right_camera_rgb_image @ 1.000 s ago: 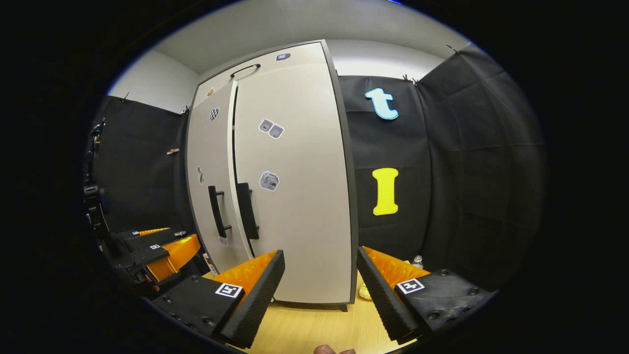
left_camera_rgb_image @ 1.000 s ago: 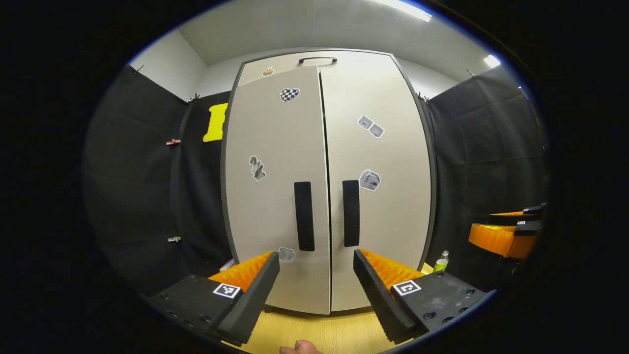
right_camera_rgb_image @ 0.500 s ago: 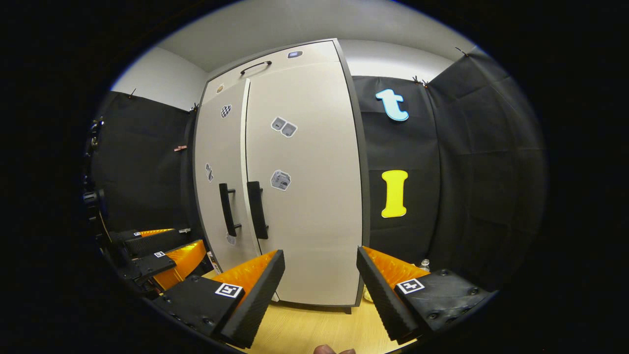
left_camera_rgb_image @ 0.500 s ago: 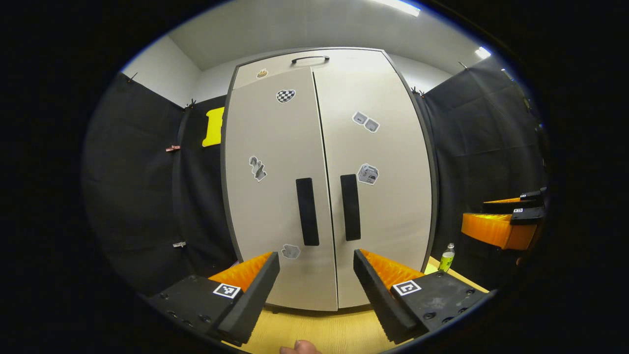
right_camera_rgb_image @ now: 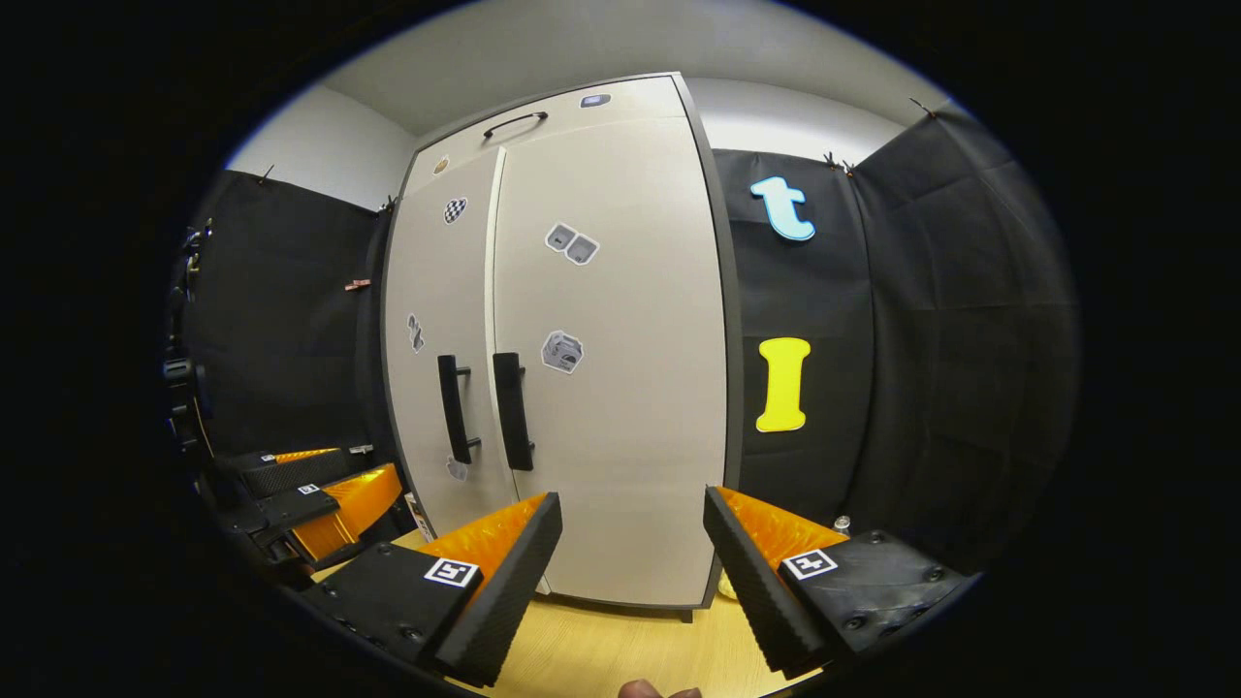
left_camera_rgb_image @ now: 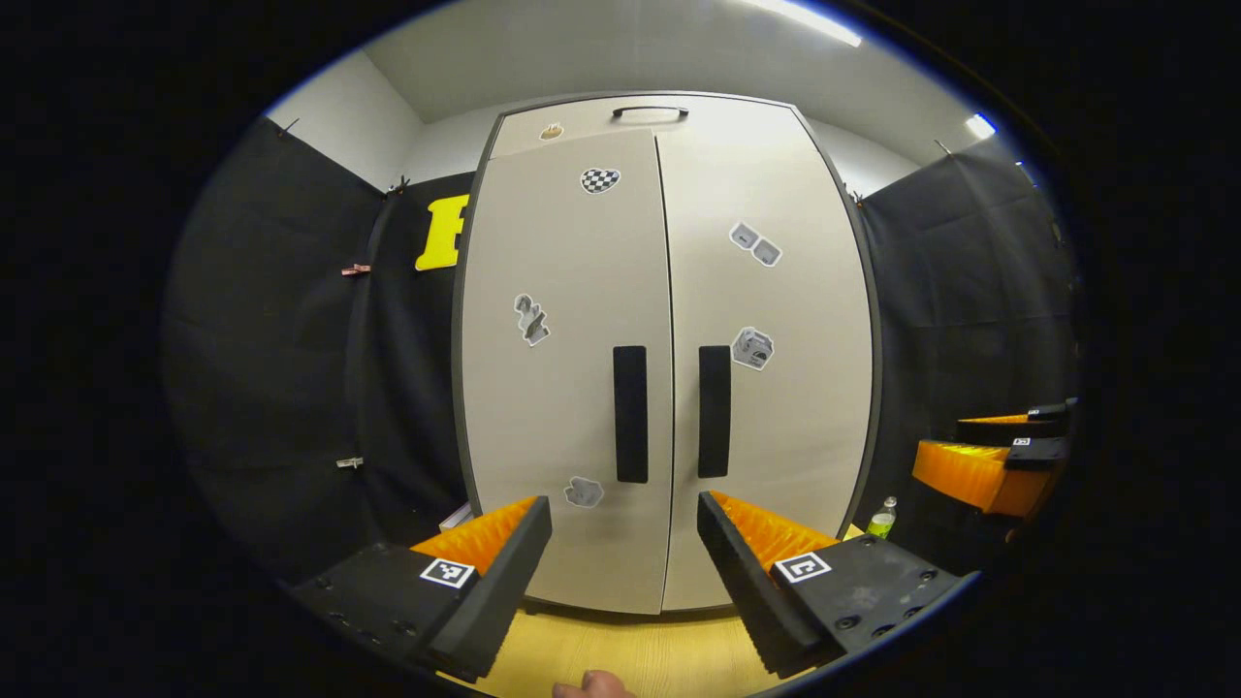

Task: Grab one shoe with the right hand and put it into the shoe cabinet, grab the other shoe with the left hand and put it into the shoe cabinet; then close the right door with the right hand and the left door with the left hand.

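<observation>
Shoe cabinet (left_camera_rgb_image: 669, 291): a tall, upright unit, long axis vertical, standing on the wooden floor (left_camera_rgb_image: 659, 654) against the booth's back wall; its front faces the left gripper view squarely and sits at an angle in the right gripper view (right_camera_rgb_image: 582, 320).
Left door (left_camera_rgb_image: 562, 388): flush with its neighbour, closed.
Right door (left_camera_rgb_image: 776, 407): closed; only a thin vertical seam separates the two doors.
Door handles (left_camera_rgb_image: 630, 414): two dark vertical bars, one on each side of the seam, parallel to the cabinet's long axis.
Top handle (left_camera_rgb_image: 650, 111): a dark horizontal bar on the panel above the doors.
Stickers (left_camera_rgb_image: 600, 179): scattered over both door fronts.
Left gripper (left_camera_rgb_image: 623, 512): fingers spread wide, holding nothing, clear of the doors; also seen at the lower left of the right gripper view (right_camera_rgb_image: 320, 485).
Right gripper (right_camera_rgb_image: 632, 504): fingers apart and empty, short of the cabinet; also at the right edge of the left gripper view (left_camera_rgb_image: 999, 456).
Bottle (left_camera_rgb_image: 880, 519): upright on the floor, near the cabinet's lower right corner.
</observation>
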Motion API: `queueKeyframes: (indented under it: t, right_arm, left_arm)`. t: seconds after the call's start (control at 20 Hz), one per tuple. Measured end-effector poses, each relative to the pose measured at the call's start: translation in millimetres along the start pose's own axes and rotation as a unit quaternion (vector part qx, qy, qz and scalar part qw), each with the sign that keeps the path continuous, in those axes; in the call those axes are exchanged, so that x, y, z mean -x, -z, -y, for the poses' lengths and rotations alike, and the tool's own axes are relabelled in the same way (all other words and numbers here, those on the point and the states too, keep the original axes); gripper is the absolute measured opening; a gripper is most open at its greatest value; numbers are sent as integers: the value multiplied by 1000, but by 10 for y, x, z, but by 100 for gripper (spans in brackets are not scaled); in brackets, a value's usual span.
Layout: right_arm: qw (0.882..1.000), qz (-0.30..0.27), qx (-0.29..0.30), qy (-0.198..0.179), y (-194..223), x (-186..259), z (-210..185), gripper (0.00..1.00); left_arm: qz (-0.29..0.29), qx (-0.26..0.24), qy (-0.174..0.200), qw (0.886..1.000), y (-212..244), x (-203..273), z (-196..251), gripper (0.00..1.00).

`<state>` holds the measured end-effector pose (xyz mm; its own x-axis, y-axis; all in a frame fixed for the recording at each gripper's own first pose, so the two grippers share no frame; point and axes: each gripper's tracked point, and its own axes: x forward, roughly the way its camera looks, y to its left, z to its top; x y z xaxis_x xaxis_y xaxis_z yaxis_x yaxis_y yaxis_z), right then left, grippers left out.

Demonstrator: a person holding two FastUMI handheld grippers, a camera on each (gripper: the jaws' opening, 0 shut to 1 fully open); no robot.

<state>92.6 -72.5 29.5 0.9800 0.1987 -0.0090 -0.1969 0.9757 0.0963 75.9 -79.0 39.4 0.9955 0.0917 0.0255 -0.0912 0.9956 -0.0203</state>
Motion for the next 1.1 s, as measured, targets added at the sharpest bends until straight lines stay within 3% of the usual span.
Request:
queueKeyframes:
  t: [0.7,1.1]
  right_arm:
    - [998,7,23,58,13,21,168,98]
    - [998,13,19,67,-19,130,197,98]
  left_arm:
    - [15,-2,6,1000,-59,6,-3,96]
    - [14,3,18,1000,-93,34,55,96]
